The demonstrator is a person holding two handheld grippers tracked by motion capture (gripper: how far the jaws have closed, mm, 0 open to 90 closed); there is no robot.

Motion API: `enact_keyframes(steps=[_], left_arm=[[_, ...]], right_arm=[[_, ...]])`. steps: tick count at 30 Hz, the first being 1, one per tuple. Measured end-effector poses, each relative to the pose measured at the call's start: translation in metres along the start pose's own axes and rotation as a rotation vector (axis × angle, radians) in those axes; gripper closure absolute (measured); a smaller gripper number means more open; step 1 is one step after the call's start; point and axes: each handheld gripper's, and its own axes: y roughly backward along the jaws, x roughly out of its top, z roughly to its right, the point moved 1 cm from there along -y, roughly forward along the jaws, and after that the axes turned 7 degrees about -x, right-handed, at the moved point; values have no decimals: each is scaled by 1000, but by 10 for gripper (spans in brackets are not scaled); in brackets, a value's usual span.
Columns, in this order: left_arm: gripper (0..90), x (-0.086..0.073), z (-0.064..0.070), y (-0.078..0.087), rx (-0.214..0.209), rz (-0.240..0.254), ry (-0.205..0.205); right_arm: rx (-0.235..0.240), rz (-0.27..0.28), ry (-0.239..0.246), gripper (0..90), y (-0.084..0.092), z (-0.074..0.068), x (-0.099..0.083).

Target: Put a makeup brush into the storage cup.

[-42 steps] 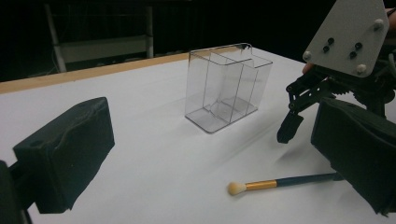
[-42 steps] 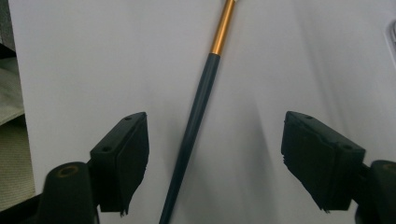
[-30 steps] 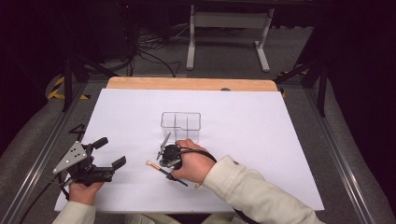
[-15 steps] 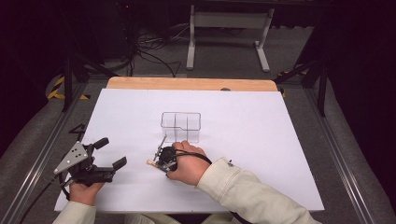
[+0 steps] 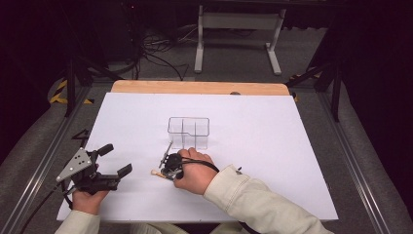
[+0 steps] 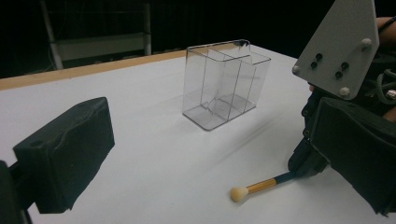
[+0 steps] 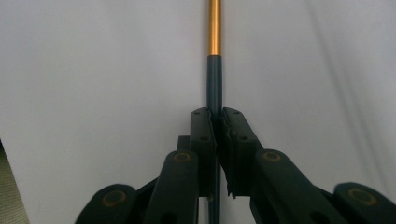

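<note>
My right gripper (image 7: 215,116) is clamped on the dark handle of a small brush (image 7: 214,70); its jaws have just been closing, and now they pinch the handle between them. Ahead of the jaws the handle runs straight on into a gold band. Seen from my left gripper's camera, the brush (image 6: 261,185) lies low over the white table (image 6: 140,154), its pale round tip pointing away from my right gripper (image 6: 306,163). From above, my right gripper (image 5: 168,168) sits close in front of me, and the brush tip (image 5: 155,172) pokes out just to its left. The clear divided box (image 5: 189,131) stands upright on the table just beyond that gripper, apart from it. My left gripper (image 5: 113,160) rests well off to the left of the brush, with its jaws wide apart and nothing between them.
</note>
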Motion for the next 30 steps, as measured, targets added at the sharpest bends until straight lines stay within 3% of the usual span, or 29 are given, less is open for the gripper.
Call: enact_keyframes(steps=[5,14,20,30], left_arm=[[2,-1,0,0,2,2,6],[2,-2,-2,-1,6,4,9],[2,-2,-2,-1,8,3,10],[2,-2,-2,-2,3,-4,8]], right_arm=[[-5,22,-7,839,4,4,-1],[-14,80,-13,840,29,12,-7],[7,114,-56,840,45,17,-16],[8,240,-83,840,70,25,-29]])
